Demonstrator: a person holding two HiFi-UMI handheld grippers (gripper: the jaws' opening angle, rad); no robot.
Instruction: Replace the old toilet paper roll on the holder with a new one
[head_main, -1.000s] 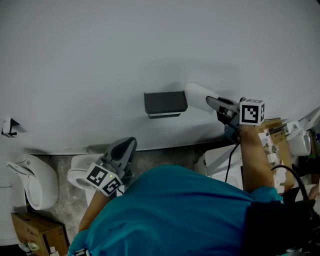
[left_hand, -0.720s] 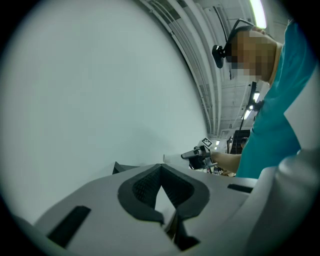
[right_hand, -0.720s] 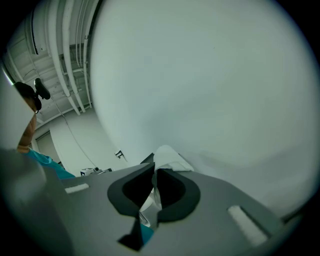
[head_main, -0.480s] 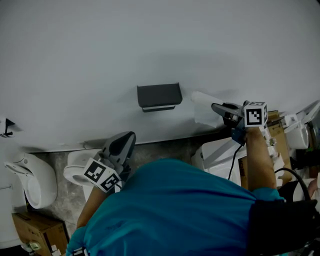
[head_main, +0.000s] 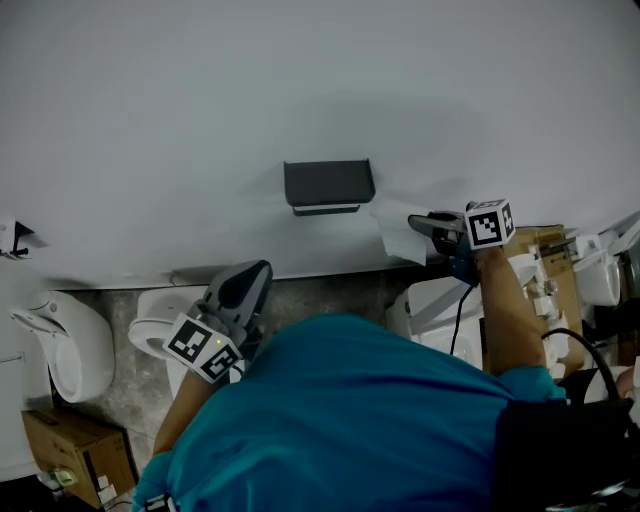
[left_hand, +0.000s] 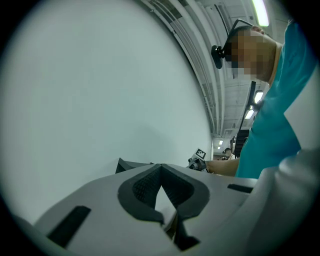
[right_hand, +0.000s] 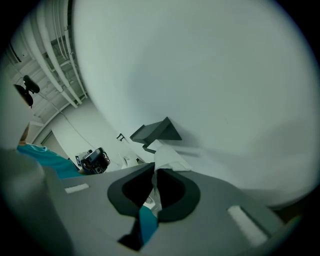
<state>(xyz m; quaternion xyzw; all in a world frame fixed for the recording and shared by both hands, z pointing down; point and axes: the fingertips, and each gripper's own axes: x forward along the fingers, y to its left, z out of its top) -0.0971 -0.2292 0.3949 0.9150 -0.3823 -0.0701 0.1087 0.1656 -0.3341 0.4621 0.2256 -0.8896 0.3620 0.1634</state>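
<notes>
The right claw (head_main: 414, 222) is clamped tight on a piece of white toilet paper (head_main: 396, 236), its dark tips nipping the sheet so that it fans out past them towards the wall (head_main: 300, 80). In the right gripper view the paper (right_hand: 167, 154) comes up from between the closed tips (right_hand: 155, 172) and spreads towards the holder (right_hand: 152, 131). I can't tell whether it touches the holder or only comes close. From what shows it looks more like a loose, creased piece than a round roll.

The holder (head_main: 328, 186) is a dark, box-like bracket fixed to the pale wall. The paper sits just to its right and a little lower. The right claw's marker cube (head_main: 487, 224) is nearer the person, on the right.

The left claw (head_main: 261, 272) is held low on the left, well apart from the holder and nearer than it. Its jaws are together with nothing between them. In the left gripper view the tips (left_hand: 160, 168) meet in a point, the holder (left_hand: 131, 165) is just beyond them, and the right claw (left_hand: 199, 159) is farther off to the right.

The person's teal shirt (head_main: 350, 420) fills the near side. A white toilet (head_main: 52, 350) stands at far left with a cardboard box (head_main: 75, 455) nearer than it.
</notes>
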